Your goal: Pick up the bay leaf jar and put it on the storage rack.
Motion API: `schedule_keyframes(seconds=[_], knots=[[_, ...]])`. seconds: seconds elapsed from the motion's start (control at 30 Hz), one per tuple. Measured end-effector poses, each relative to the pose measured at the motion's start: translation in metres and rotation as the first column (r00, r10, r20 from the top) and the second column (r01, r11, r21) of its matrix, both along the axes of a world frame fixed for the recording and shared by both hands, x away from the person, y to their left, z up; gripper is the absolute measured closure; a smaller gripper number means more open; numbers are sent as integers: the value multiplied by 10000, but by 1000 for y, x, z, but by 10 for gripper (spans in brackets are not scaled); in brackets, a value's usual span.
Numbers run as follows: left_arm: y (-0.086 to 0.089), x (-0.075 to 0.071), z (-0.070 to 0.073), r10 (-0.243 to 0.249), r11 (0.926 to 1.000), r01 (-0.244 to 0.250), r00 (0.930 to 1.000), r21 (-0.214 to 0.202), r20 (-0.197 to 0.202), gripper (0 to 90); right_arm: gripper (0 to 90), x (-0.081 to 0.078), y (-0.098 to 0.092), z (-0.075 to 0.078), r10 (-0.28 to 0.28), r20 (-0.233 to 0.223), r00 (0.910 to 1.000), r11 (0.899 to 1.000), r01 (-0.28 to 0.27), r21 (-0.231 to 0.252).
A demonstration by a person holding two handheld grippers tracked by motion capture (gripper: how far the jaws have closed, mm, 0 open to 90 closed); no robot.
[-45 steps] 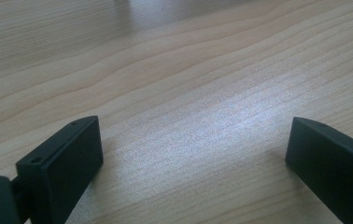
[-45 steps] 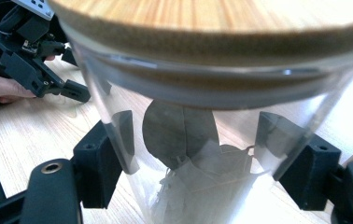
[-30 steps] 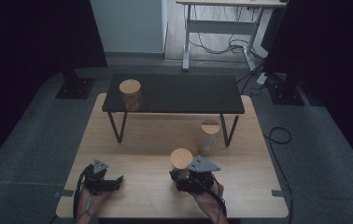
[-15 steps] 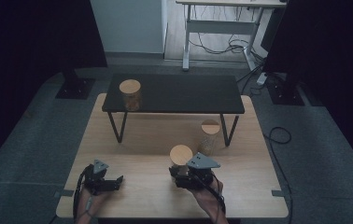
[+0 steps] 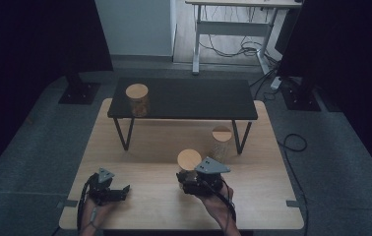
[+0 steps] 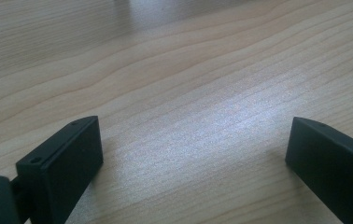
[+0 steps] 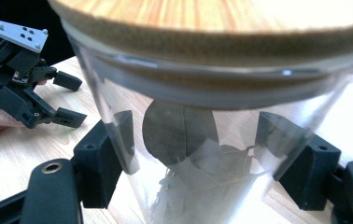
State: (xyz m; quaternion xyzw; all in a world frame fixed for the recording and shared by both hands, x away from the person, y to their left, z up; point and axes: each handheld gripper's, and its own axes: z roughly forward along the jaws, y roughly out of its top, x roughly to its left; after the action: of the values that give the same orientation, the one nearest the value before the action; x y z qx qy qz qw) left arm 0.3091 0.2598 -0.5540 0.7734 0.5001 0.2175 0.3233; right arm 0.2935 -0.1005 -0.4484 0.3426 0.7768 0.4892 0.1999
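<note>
While the right gripper (image 5: 190, 173) clamps the jar (image 7: 212, 140), the left gripper (image 5: 123, 191) rests spread wide and empty.

The jar (dried leaves inside, wooden lid (image 5: 189, 159) on top) stands at the near middle of the table (image 5: 267, 206), with 2 more jars beyond; best to keep it upright, since smooth glass can slip between the pads.

A black low bench (image 5: 184, 98) stands across the far half of the wooden table (image 5: 139, 196). One lidded glass jar (image 5: 138, 100) stands on the bench near its left end. Another lidded jar (image 5: 221, 142) stands on the table by the bench's right legs, toward the table's right edge.
</note>
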Motion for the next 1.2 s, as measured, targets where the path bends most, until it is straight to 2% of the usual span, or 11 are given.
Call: schedule_keyframes(seconds=[0.6,1.2], knots=[[0,0,0,-21,10000,21,10000,43,-11,35,252,12,5,4,-264,34,9996,9995,265,-168],[0,0,0,-24,10000,24,10000,40,-11,35,252,23,14,12,-235,116,9997,9994,238,-264]])
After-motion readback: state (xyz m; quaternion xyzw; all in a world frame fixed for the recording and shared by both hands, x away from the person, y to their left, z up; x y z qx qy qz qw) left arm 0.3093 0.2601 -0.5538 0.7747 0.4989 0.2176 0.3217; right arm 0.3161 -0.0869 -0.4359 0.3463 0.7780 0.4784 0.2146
